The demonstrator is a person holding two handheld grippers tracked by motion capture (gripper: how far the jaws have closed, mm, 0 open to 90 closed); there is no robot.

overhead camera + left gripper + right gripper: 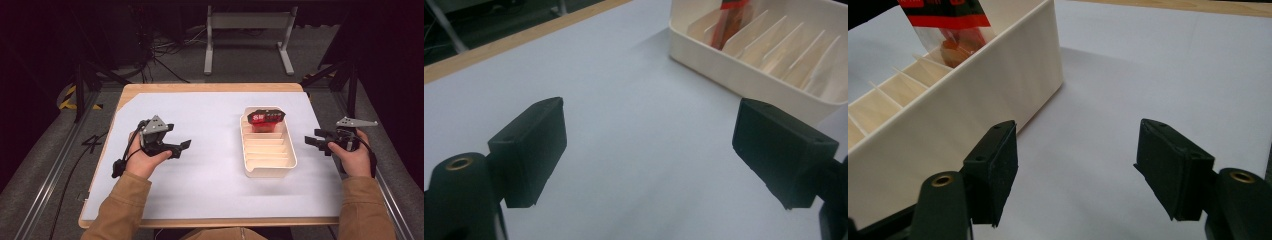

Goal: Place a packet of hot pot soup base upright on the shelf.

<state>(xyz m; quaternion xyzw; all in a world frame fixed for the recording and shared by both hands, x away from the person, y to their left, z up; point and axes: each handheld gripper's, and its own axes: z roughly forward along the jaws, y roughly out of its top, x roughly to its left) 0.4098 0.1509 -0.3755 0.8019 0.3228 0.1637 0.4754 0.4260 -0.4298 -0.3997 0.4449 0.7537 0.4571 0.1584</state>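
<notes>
Both tongs, left (182, 146) & right (312, 141), gape open w/ nothing held, either side of the divided tray (292, 150). Risk: the red snack packet (265, 120) in its far slot sits tall, so a clumsy grab could tip it or shove the light tray across the desk (200, 195).

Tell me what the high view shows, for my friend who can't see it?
A person holds an open left gripper and an open right gripper on either side of a cream divided tray. A red and black packet stands in the tray's far slot. The tray sits on a white sheet covering a wooden table.
</notes>
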